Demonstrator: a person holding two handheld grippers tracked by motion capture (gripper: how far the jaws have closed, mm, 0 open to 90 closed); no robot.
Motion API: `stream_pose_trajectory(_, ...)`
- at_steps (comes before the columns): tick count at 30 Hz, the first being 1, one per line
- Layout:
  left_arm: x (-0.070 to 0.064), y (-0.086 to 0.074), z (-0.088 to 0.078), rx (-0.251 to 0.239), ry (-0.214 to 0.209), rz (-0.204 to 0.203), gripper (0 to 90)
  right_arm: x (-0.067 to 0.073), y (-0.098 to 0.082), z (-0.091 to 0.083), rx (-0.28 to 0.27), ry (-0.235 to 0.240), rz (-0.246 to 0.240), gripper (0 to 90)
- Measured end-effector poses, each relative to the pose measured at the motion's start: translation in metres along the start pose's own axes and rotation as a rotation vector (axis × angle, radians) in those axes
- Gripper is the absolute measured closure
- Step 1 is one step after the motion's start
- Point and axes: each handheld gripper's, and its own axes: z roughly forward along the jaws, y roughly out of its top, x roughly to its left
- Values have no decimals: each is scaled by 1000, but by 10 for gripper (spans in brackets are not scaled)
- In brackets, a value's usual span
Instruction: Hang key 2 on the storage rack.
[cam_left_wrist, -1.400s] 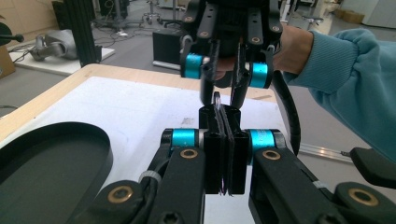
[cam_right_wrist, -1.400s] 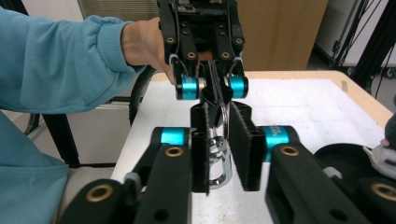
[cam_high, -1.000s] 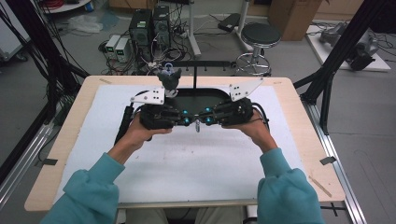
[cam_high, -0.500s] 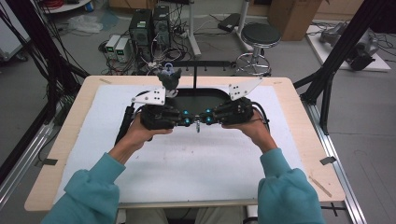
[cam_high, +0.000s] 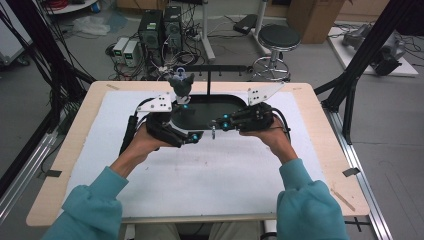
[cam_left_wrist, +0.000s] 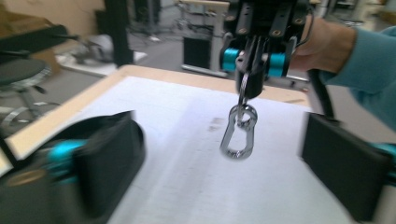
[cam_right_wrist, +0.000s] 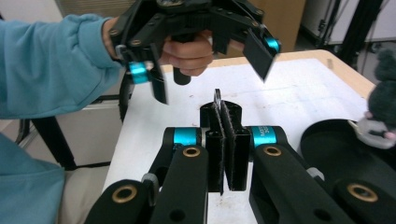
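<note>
metal carabiner (cam_left_wrist: 238, 133) pinched in right gripper (cam_high: 216, 125), left gripper (cam_high: 196, 137) fingers just spread wide

The high camera looks down and forward over my white padded wooden table (cam_high: 150, 200). My two claw cameras sit close and face each other, sharing the dangling silver metal carabiner (cam_left_wrist: 239, 135).

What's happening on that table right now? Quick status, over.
Left gripper jaws just opened, nothing between them. Right gripper shut on key ring, carabiner dangling below above white mat. Black tray and plush toy behind, nothing blocking.
</note>
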Motion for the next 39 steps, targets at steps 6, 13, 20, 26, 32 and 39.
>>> stream_pose_trajectory(6, 3, -19, -30, 2, 101, -22, 17, -2, 1, -11, -9, -47, 12, 892)
stream_pose_trajectory(13, 1, -51, -72, -38, 216, -14, 17, -6, 4, -26, -25, -118, 26, 891)
stream_pose_trajectory(20, -13, -93, -114, -68, 340, -6, 17, -12, 11, -34, -3, -167, 42, 891)
stream_pose_trajectory(26, -22, -130, -140, -82, 432, -41, 17, -21, 19, -41, -1, -209, 48, 891)
stream_pose_trajectory(32, -26, -148, -150, -123, 479, -50, 17, -33, 30, -45, 18, -259, 43, 891)
stream_pose_trajectory(39, -25, -154, -147, -138, 493, -51, 17, -51, 40, -43, 42, -305, 63, 891)
